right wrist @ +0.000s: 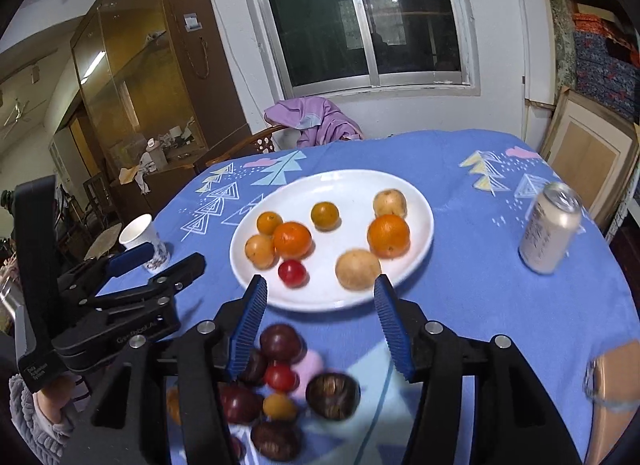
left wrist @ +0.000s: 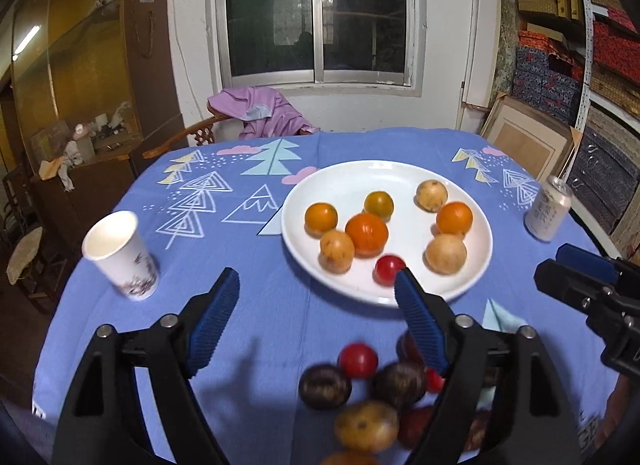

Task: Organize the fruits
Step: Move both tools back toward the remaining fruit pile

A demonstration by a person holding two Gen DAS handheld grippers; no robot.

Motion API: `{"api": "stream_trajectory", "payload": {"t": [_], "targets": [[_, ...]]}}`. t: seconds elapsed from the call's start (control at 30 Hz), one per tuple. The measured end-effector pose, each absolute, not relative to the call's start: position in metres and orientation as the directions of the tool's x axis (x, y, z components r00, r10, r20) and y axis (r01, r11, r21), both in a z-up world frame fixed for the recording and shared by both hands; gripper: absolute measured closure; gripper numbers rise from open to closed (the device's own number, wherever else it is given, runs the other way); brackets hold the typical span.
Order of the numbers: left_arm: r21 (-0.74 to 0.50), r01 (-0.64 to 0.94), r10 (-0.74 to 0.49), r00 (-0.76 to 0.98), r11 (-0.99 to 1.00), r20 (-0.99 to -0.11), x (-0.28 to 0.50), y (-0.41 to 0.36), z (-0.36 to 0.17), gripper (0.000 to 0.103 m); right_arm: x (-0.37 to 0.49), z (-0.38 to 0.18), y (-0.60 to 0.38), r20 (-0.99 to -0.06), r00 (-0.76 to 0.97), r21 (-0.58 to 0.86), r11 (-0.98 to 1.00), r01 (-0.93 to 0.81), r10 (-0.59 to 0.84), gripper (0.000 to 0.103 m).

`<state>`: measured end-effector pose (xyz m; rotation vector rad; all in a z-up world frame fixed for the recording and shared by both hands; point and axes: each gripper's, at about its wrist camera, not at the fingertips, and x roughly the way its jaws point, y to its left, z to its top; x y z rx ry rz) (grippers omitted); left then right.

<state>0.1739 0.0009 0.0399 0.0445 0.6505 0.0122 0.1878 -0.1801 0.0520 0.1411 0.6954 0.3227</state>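
Right wrist view: right gripper (right wrist: 320, 307) open, empty; red fruit (right wrist: 281, 377) just below; descend centred before closing.

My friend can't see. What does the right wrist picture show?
A white plate on a blue tablecloth holds eight fruits, among them an orange and a small red fruit. Nearer, the open right gripper frames a blurry pile of dark and red fruits. A silver can stands right, a paper cup left.

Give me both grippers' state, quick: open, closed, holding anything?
Left gripper: open, holding nothing.
Right gripper: open, holding nothing.
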Motion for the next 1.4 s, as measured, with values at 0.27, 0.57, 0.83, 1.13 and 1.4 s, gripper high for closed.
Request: {"api": "stream_trajectory", "payload": {"t": [0.27, 0.57, 0.83, 1.13, 1.4], "targets": [[0.074, -0.008, 0.049, 0.821, 0.997, -0.569, 0.093, 0.000, 0.020, 0.017, 0.150, 0.016, -0.203, -0.632, 0.721, 0.221, 0.957, -0.186, 0.286, 0.038], [0.056, 0.000, 0.034, 0.795, 0.998, -0.606, 0.088, 0.006, 0.001, 0.014, 0.154, 0.012, -0.202, -0.641, 0.718, 0.211, 0.962, -0.175, 0.271, 0.033], [0.050, -0.015, 0.042, 0.793, 0.999, -0.608, 0.094, 0.009, 0.002, 0.013, 0.151, 0.015, -0.199, -0.636, 0.718, 0.208, 0.959, -0.194, 0.283, 0.033], [0.062, -0.004, 0.041, 0.785, 0.998, -0.618, 0.096, 0.006, -0.001, 0.013, 0.150, 0.015, -0.197, -0.635, 0.716, 0.207, 0.957, -0.205, 0.291, 0.033], [0.026, -0.009, 0.024, 0.733, 1.000, -0.680, 0.099, 0.023, -0.013, 0.012, 0.147, 0.013, -0.187, -0.651, 0.692, 0.195, 0.950, -0.246, 0.313, 0.033]]}}
